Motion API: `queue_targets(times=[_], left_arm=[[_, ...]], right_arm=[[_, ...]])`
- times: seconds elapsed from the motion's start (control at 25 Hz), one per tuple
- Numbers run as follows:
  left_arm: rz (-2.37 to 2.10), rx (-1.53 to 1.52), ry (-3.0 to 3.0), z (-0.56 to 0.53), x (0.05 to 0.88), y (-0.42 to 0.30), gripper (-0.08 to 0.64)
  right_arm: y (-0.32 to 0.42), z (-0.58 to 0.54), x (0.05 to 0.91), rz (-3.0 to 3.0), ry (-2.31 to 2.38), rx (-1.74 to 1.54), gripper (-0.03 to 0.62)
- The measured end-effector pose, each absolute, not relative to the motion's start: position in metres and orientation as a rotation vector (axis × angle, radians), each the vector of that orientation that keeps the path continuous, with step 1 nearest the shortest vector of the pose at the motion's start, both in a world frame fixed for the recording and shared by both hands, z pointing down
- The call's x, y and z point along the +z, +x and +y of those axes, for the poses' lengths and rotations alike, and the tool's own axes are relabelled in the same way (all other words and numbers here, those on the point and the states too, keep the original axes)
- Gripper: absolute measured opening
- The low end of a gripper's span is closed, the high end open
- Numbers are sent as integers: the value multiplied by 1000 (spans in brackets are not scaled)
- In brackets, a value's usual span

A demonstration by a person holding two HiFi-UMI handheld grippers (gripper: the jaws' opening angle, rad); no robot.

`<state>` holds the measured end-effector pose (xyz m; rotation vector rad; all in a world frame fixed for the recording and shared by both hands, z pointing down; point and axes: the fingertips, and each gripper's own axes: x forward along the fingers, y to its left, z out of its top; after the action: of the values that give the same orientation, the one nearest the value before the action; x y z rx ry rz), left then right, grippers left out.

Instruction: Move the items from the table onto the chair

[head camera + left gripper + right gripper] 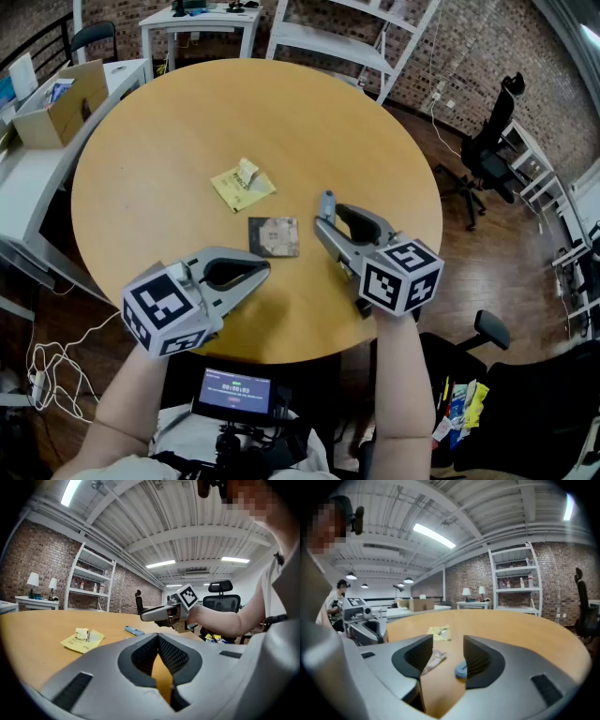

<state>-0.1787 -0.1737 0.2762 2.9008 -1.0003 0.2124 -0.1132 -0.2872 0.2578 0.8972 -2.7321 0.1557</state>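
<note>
On the round wooden table lie a yellow packet, a brownish square packet and a small blue pen-like item. My right gripper is open and low over the table. The blue item lies just off its right jaw's tip, and the brown packet is ahead of its left jaw. My left gripper is shut and empty, near the front edge, a little short of the brown packet.
A black office chair stands right of the table, and another chair's armrest shows at the lower right. A cardboard box sits on a white desk at the left. White shelving stands behind the table.
</note>
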Motion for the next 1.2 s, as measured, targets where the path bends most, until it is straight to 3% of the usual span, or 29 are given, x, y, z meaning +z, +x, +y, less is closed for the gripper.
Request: queue_targets(times=[0.16,0.44,0.48,0.52,0.6,0.76,1.2], left_arm=[[-1006,236,2900,-171,276,-183,9],[-1005,234,2898,-171,277,-184,9],[-1004,238,2897,-171,278,-183,9],[-1002,241,2898,-171,278,-183,9],[-1001,241,2902,-171,277,-183,9],[-1008,238,2901,-171,276,-185,9],[-1022,230,2892,-168,276,-191,11]], right_arm=[[-107,-315,291,-2505,915,172,253],[-119,-326,324,-2293,854,38,255],[-117,-326,327,-2286,836,60,250],[-115,-324,330,-2286,820,86,202],[-111,-322,333,-2304,790,141,208],[-109,-316,333,-2319,723,157,130],[-81,-286,293,-2502,789,164,126]])
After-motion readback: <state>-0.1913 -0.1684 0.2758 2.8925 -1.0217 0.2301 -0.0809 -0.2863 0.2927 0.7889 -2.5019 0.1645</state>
